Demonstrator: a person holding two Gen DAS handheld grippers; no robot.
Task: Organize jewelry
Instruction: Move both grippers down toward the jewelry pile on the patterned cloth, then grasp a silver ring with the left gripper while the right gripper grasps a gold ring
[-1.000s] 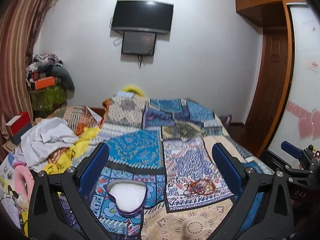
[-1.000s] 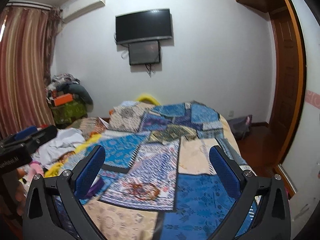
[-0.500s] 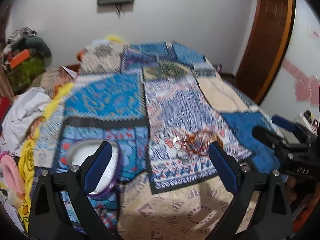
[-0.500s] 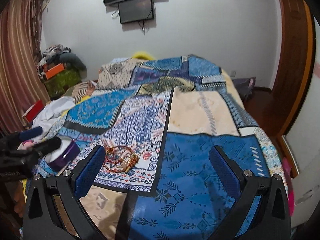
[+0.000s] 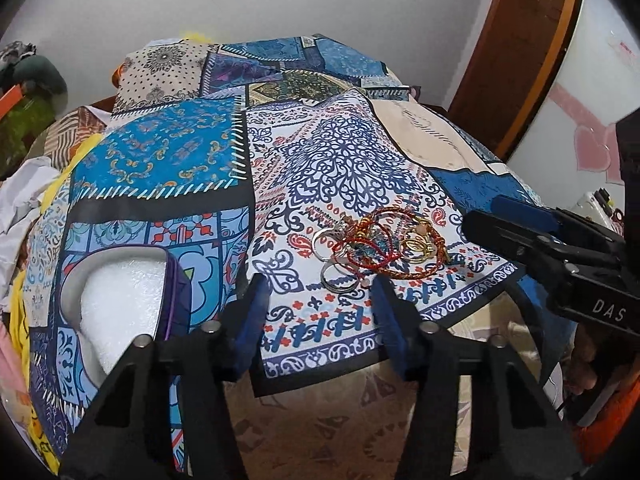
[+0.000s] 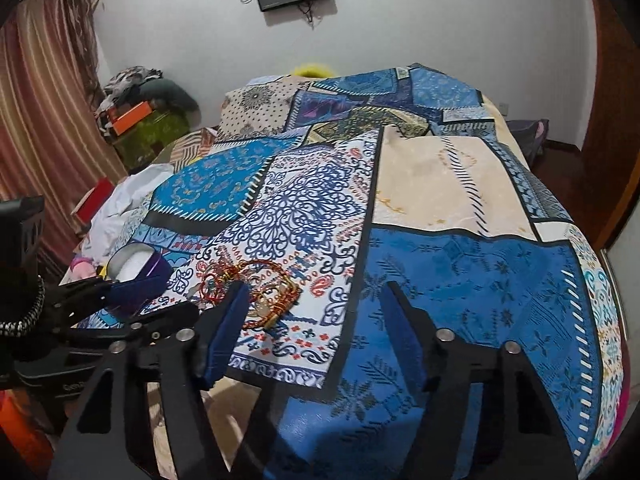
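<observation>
Jewelry pile (image 5: 374, 246) tangled on the bedspread (image 5: 336, 168), just ahead of the left gripper (image 5: 320, 284), half open and empty; right gripper (image 6: 312, 292) also apart, holding nothing; purple heart box (image 5: 120, 280) to the left. Better to pinch 1 outer ring, lifting slowly.

Both wrist cams sit low at the foot of the bed (image 5: 168, 152), facing the headboard wall; left cam nearer. Shared: jewelry pile (image 5: 376, 248) (image 6: 256, 284), patchwork spread.
</observation>
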